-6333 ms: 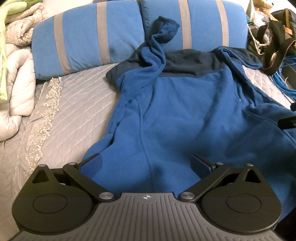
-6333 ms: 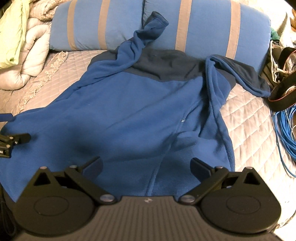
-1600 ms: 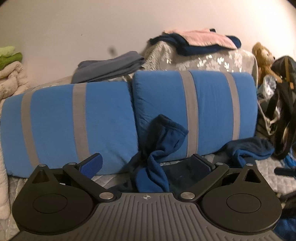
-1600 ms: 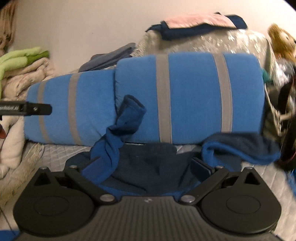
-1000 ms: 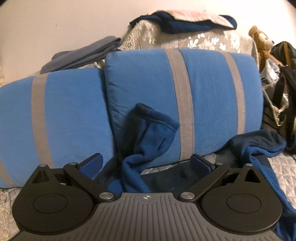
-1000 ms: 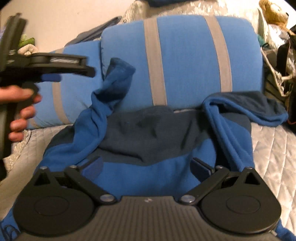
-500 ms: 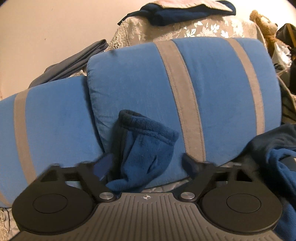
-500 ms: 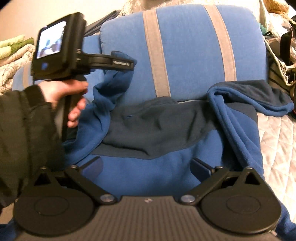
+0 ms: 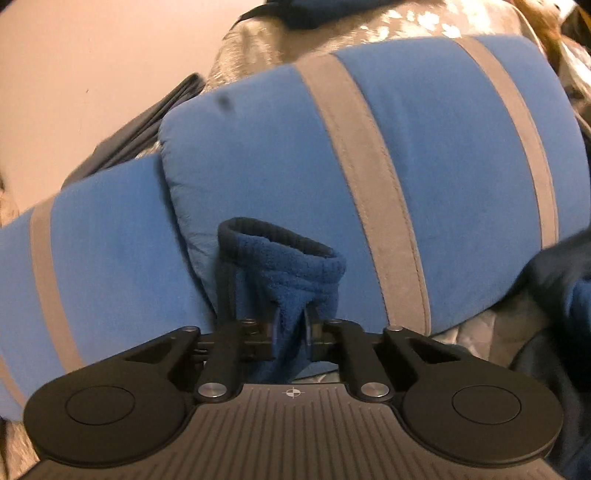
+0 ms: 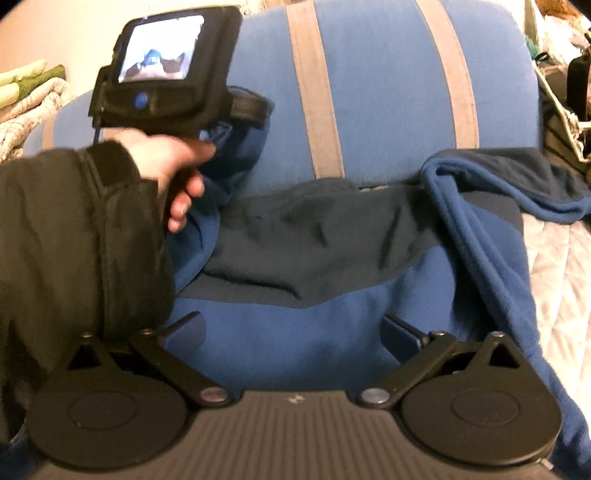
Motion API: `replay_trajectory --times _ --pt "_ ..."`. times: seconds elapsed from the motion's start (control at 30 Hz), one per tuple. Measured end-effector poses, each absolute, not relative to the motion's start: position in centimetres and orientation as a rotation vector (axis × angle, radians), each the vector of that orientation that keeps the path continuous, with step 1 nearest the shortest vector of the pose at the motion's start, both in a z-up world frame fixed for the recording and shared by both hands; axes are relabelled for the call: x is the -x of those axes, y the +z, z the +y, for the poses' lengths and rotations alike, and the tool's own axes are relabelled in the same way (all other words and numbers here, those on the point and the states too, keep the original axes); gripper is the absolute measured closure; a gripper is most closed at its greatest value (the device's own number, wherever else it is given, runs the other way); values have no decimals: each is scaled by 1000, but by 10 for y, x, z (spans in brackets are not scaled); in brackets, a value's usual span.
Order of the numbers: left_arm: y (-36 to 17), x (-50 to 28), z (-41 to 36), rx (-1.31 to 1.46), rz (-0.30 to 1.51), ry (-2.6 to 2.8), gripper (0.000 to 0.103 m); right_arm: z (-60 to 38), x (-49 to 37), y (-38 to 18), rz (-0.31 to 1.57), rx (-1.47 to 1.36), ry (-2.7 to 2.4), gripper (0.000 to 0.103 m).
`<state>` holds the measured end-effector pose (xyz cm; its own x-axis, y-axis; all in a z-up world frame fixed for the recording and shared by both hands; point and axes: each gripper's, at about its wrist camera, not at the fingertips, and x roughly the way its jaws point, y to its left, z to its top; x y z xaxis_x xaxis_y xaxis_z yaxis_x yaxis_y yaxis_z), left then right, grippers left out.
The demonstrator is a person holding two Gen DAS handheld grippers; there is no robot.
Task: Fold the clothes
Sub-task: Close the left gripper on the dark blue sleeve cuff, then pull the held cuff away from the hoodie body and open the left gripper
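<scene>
A blue fleece jacket (image 10: pixel 332 325) with a dark navy yoke lies on the bed, its top against the pillows. One sleeve cuff (image 9: pixel 284 258) stands up against the right pillow (image 9: pixel 424 166). My left gripper (image 9: pixel 290 332) is shut on that sleeve just below the cuff. In the right wrist view a hand in a dark sleeve (image 10: pixel 81 236) holds that same left gripper's body (image 10: pixel 166 70) at the cuff. My right gripper (image 10: pixel 291 332) hovers open over the jacket's blue back, nothing between its fingers. The other sleeve (image 10: pixel 498 184) lies folded across the right.
Two blue pillows with grey stripes, the left pillow (image 9: pixel 92 240) among them, line the head of the bed. Clothes are piled behind them (image 9: pixel 332 22). Pale blankets (image 10: pixel 26 96) lie at the left, bags (image 10: pixel 565 96) at the right, quilted grey bedcover (image 10: pixel 561 280) beneath.
My left gripper moved in on the upright sleeve cuff and its jaws went from wide open to shut on the fabric. The right gripper stayed roughly where it was, open.
</scene>
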<state>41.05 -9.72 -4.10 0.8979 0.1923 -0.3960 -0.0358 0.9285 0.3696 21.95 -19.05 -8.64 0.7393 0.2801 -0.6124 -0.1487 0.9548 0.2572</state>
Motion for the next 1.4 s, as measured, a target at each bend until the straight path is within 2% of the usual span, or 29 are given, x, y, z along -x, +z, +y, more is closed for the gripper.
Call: replay_trajectory --times 0.43,0.83,1.17,1.4 --pt "24 -350 -28 -301 336 158 95 -195 -229 -98 773 -279 269 0" --pt "83 -282 63 -199 256 309 95 -180 -224 -100 726 -151 288 0" --pt "109 -173 179 -87 196 539 95 -180 -220 -102 728 -112 253 0" --pt "84 -64 275 72 201 806 95 -180 -216 -100 720 -104 254 0"
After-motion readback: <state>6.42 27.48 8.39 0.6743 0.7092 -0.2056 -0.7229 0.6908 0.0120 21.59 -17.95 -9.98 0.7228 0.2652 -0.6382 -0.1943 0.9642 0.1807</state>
